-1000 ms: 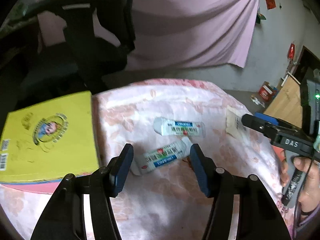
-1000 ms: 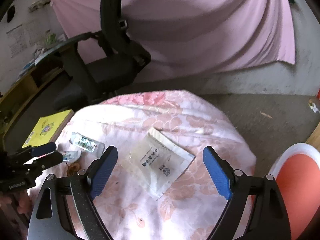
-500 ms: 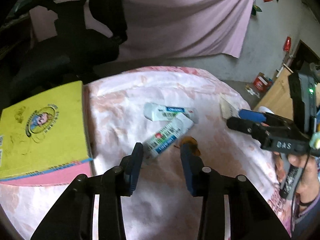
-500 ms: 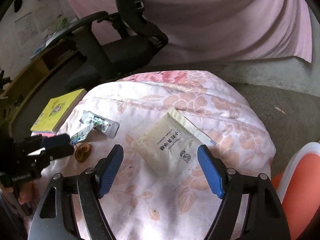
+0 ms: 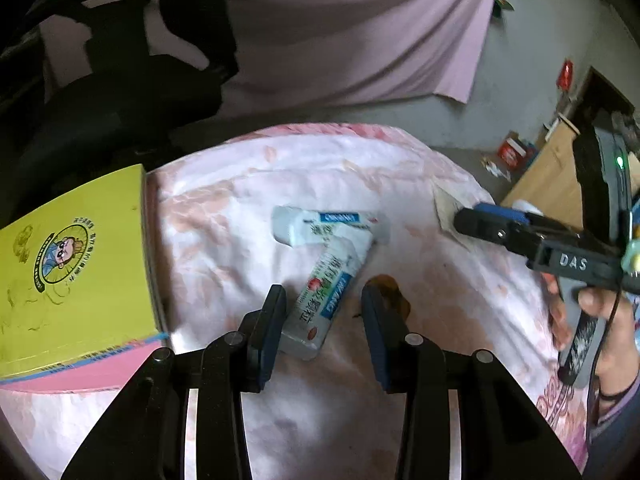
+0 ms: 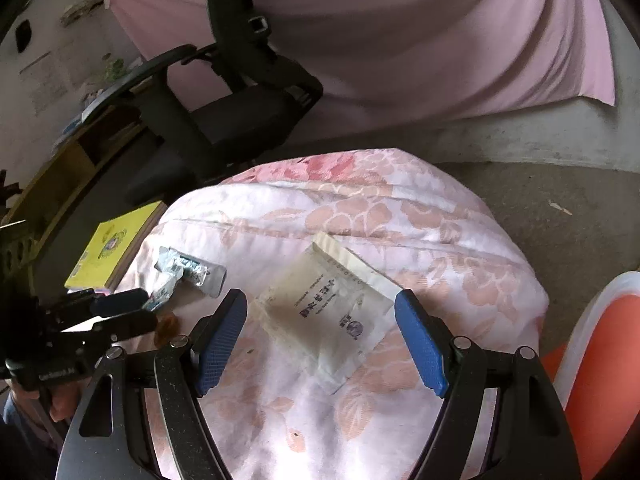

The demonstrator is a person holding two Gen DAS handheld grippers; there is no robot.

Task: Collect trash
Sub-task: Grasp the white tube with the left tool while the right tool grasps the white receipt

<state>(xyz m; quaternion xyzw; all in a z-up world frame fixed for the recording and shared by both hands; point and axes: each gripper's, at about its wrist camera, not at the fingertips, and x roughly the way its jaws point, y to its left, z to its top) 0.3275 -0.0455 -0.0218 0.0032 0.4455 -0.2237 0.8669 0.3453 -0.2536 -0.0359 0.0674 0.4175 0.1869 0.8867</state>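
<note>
We bring our left gripper [image 5: 322, 320] in low over the flowered quilt [image 5: 328, 408], and its blue fingers [image 5: 269, 330], which stood wide a second ago, have drawn in to a narrow gap around the nearer toothpaste wrapper [image 5: 322, 304]. The wrapper's lower end lies between the pads; the left pad looks to be touching its edge, while the right pad stands a little apart, so we judge the grip not yet made. A second toothpaste wrapper [image 5: 320, 227] lies crosswise at the far end of the first, touching it. A small brown scrap [image 5: 394, 294] sits just beside the right pad, partly hidden behind it.

Our right gripper [image 6: 320, 334] has also moved closer to its target. Its fingers are wide open and hold nothing; they flank the flat paper sachet [image 6: 326, 312], which lies on the quilt between them, untouched as far as we can tell.

A yellow book [image 5: 72, 276] rests at the left edge of the quilt, well clear of both grippers, and an orange bin [image 6: 596, 380] with a pale rim shows at the right of the right wrist view.

We judge that both hands are now lined up for pickups: the left needs only to finish closing, the right to descend and pinch. The thin sachet may be hard to lift off soft fabric.
</note>
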